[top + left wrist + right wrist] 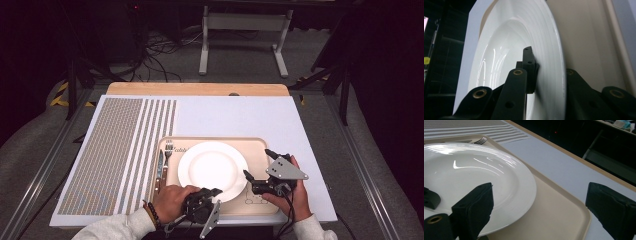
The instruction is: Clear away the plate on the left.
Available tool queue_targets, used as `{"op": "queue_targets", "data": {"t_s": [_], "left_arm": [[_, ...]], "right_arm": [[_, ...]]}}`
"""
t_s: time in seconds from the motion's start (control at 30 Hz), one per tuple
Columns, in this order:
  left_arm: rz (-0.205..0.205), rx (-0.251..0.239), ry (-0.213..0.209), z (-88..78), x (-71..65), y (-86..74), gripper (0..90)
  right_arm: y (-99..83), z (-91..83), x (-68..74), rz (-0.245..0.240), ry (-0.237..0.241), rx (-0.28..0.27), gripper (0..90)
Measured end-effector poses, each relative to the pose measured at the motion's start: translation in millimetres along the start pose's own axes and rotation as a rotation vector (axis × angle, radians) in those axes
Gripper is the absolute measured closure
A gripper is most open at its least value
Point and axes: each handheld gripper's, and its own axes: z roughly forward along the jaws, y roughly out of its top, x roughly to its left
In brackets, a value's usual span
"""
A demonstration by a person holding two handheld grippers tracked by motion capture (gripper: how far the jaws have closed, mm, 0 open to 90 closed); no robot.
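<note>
**Q:** Hands and grippers sit nearest in the high view; what could go wrong?

**A:** Left gripper [210,192] has its fingers pinching the white plate [212,171] at the rim's 7 o'clock. The plate lies on the beige tray [260,150], mid-table [240,115]. Lifted from one edge, it may well tip or slip. A fork [169,152] and a knife [160,167] lie just beside the plate at 9 o'clock and could be knocked.

**Q:** And the left gripper view?

**A:** One finger [529,62] presses the rim's upper face, the other sits beneath. Glazed ceramic looks slippery.

**Q:** Right gripper view?

**A:** Right gripper [541,205] has fingers spread, holding nothing, one over the rim at 4 o'clock.

**Q:** Any writing?

**A:** A printed word on the tray's far-left corner is too blurred to read.
</note>
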Motion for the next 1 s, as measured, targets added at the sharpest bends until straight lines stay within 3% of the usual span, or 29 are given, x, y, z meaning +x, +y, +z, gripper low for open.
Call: {"op": "queue_targets", "data": {"t_s": [0.17, 0.33, 0.4, 0.67, 1.0], "left_arm": [[-0.012, -0.005, -0.012, 1.2, 0.8, 2.0, 80.6], [-0.034, 0.002, -0.053, 3.0, -2.0, 4.1, 75.4], [-0.038, -0.007, -0.041, 4.2, -3.6, 4.1, 74.7], [-0.07, -0.012, -0.063, 3.7, -0.5, 4.8, 70.8], [-0.13, -0.041, -0.078, 2.1, 3.3, 2.9, 55.4]], "right_arm": [[-0.4, 1.0, 0.7, 0.0, 0.004, 0.005, 8.7], [-0.5, 2.0, 1.6, -0.002, 0.008, 0.008, 8.7], [-0.7, 2.4, 2.0, -0.002, 0.01, 0.012, 8.7], [-0.4, 3.8, 4.1, -0.011, 0.015, 0.018, 8.7], [-0.6, 4.7, 5.3, -0.016, 0.02, 0.018, 8.6]]}}
